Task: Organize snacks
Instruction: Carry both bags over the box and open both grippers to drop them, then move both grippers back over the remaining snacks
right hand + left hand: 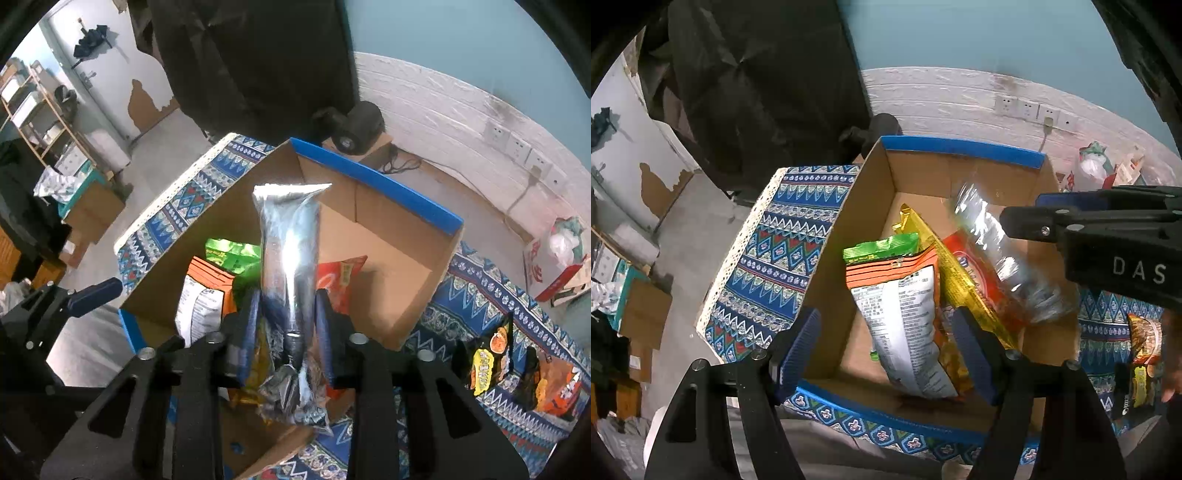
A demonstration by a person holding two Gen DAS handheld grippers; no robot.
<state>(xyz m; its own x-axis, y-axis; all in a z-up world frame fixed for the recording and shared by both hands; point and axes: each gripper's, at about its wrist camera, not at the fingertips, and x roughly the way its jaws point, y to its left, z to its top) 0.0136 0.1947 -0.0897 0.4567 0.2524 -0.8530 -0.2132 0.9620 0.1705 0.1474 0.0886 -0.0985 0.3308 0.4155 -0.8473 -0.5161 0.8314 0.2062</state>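
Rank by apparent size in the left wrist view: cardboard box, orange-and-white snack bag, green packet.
1. cardboard box
2. orange-and-white snack bag, though it lies nearer the camera than the green one
3. green packet, mostly hidden behind the bag, so its real size is unsure

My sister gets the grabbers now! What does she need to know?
Right gripper: shut on a silver packet, held over the box.
Left gripper: open, holding nothing, at the box's near edge.
Already in the box: an orange-and-white bag, a green bag, a yellow bag and a red bag, all on the left side.
Left to do: set the silver packet in the box, then fetch the snacks still on the cloth at the right.
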